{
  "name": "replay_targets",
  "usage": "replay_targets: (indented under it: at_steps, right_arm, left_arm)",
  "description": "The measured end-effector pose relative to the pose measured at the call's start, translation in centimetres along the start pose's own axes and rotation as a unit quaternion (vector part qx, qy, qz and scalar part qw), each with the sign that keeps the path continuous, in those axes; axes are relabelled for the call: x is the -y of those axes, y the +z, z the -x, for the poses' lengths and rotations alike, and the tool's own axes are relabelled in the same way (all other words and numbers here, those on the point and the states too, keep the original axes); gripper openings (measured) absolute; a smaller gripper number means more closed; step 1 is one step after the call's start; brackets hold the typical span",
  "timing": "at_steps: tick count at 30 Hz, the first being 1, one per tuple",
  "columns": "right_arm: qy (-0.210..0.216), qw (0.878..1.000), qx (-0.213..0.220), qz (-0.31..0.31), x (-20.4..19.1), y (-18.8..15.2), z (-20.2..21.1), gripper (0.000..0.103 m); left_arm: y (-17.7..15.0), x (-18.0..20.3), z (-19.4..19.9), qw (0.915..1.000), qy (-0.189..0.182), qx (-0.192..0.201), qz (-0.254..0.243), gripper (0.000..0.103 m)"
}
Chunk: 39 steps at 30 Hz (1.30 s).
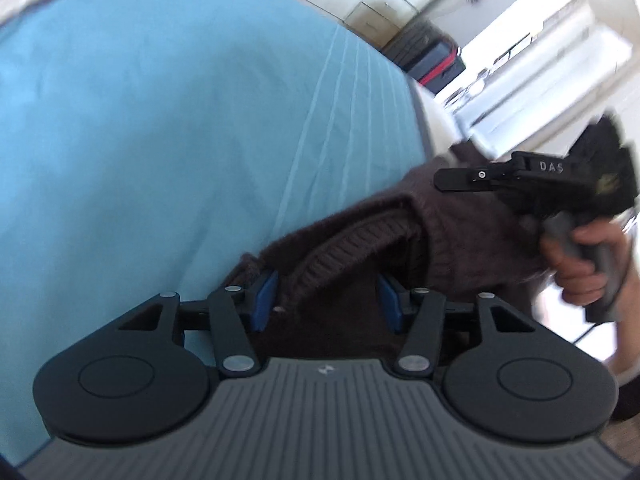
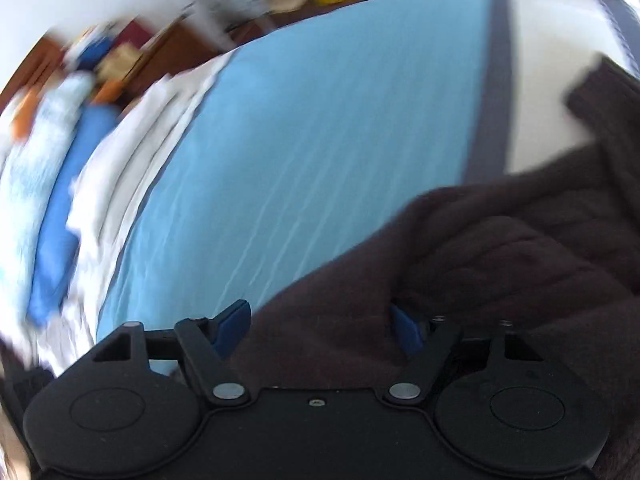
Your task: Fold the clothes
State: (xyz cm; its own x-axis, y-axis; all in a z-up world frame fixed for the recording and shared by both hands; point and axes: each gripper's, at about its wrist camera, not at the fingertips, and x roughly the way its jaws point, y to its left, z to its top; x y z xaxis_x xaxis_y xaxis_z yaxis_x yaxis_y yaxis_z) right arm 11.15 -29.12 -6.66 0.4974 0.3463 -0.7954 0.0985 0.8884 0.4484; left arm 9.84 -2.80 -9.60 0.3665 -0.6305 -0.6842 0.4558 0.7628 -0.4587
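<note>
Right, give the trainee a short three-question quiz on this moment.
1. True or false: the left gripper has its jaws apart with brown knit between them.
2. What colour is the sheet under the sweater?
3. The right gripper's jaws are: A) shut tight, B) apart around dark fabric, C) holding a towel.

Key: 1 true; 2 light blue; 3 B.

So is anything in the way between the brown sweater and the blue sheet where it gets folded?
Nothing visible. The brown sweater already sits between the open left tongs and right tongs, and the blue sheet beside it lies bare. The stacked laundry sits off at the sheet's far edge.
</note>
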Motion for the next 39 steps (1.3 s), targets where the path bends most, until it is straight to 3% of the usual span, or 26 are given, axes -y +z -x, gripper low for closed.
replay_targets:
  at_steps: [2, 4, 5, 6, 8, 12, 16, 17, 20, 21, 23, 24, 27, 28, 30, 31, 33, 35, 37, 39]
  right_arm:
    - [-0.01, 1.0, 0.017, 0.025, -0.4, -0.8, -0.4, 0.055]
    - [-0.016, 0.998, 0.042, 0.032, -0.2, -1.3, -0.4, 0.031]
    - [-0.023, 0.998, 0.057, 0.033, 0.0, -1.4, -0.1, 0.03]
    - [-0.036, 0.996, 0.069, 0.047, -0.4, -1.5, 0.2, 0.027]
    - [-0.058, 0.991, 0.093, 0.083, -1.5, -1.6, 1.1, 0.025]
    - [-0.056, 0.975, 0.163, 0.138, -3.1, -1.8, 4.7, 0.024]
    - [-0.028, 0.956, 0.254, 0.147, -2.8, -2.2, 8.8, 0.024]
    - [-0.02, 0.952, 0.269, 0.141, -2.5, -2.0, 9.8, 0.024]
    - [-0.017, 0.944, 0.298, 0.138, -2.8, -0.9, 11.6, 0.024]
    - [-0.02, 0.942, 0.305, 0.137, -2.9, -0.6, 11.9, 0.024]
    - [-0.028, 0.94, 0.316, 0.128, -2.6, -0.6, 12.2, 0.024]
    - [-0.025, 0.942, 0.315, 0.118, -2.1, -0.6, 12.3, 0.024]
    - [-0.02, 0.947, 0.305, 0.095, -1.0, -0.9, 12.6, 0.024]
    - [-0.021, 0.948, 0.302, 0.094, -1.1, -1.2, 12.5, 0.024]
    - [-0.025, 0.951, 0.295, 0.093, -1.5, -1.6, 12.1, 0.024]
    - [-0.027, 0.951, 0.293, 0.094, -1.7, -1.7, 12.0, 0.024]
    - [-0.03, 0.953, 0.288, 0.094, -2.0, -1.8, 11.8, 0.024]
    - [-0.03, 0.954, 0.283, 0.09, -2.1, -1.7, 11.6, 0.024]
    - [-0.027, 0.956, 0.279, 0.086, -2.1, -1.7, 11.4, 0.024]
    - [-0.028, 0.958, 0.274, 0.083, -2.0, -1.7, 11.1, 0.024]
  left_arm:
    - [0.1, 0.6, -0.6, 0.9998, 0.015, -0.002, -0.012, 0.059]
    - [0.1, 1.1, -1.2, 0.9993, 0.029, -0.003, -0.023, 0.051]
    - [0.1, 1.4, -1.5, 0.9989, 0.036, -0.004, -0.029, 0.008]
    - [0.3, 2.1, -1.5, 0.9937, 0.095, 0.002, -0.06, 0.006]
    - [0.3, 3.3, -1.2, 0.9833, 0.136, 0.029, -0.117, 0.006]
    - [0.3, 3.4, -0.6, 0.9863, 0.117, 0.052, -0.105, 0.006]
    - [0.5, 4.7, 1.5, 0.9779, 0.099, 0.135, -0.125, 0.006]
    - [0.5, 5.1, 2.0, 0.9732, 0.098, 0.162, -0.13, 0.011]
    - [0.5, 6.0, 2.5, 0.949, 0.155, 0.214, -0.172, 0.022]
    - [0.6, 5.8, 2.5, 0.9491, 0.162, 0.212, -0.167, 0.034]
    - [0.9, 5.2, 2.5, 0.9507, 0.175, 0.206, -0.152, 0.047]
    - [1.1, 4.5, 2.5, 0.9574, 0.164, 0.201, -0.126, 0.051]
    - [1.9, 0.6, 1.8, 0.9858, 0.053, 0.159, -0.007, 0.063]
    - [1.9, -0.3, 0.9, 0.9888, 0.019, 0.145, 0.032, 0.064]
    - [1.8, -1.9, -0.9, 0.9865, -0.046, 0.116, 0.106, 0.065]
    - [1.8, -2.8, -1.8, 0.9815, -0.078, 0.101, 0.143, 0.067]
    - [1.7, -4.4, -3.6, 0.9636, -0.142, 0.07, 0.215, 0.07]
    - [1.6, -3.8, -4.7, 0.9678, -0.137, 0.059, 0.203, 0.07]
    - [1.7, -2.2, -5.7, 0.9782, -0.113, 0.058, 0.164, 0.07]
    - [2.0, 0.1, -6.4, 0.9913, -0.073, 0.061, 0.091, 0.066]
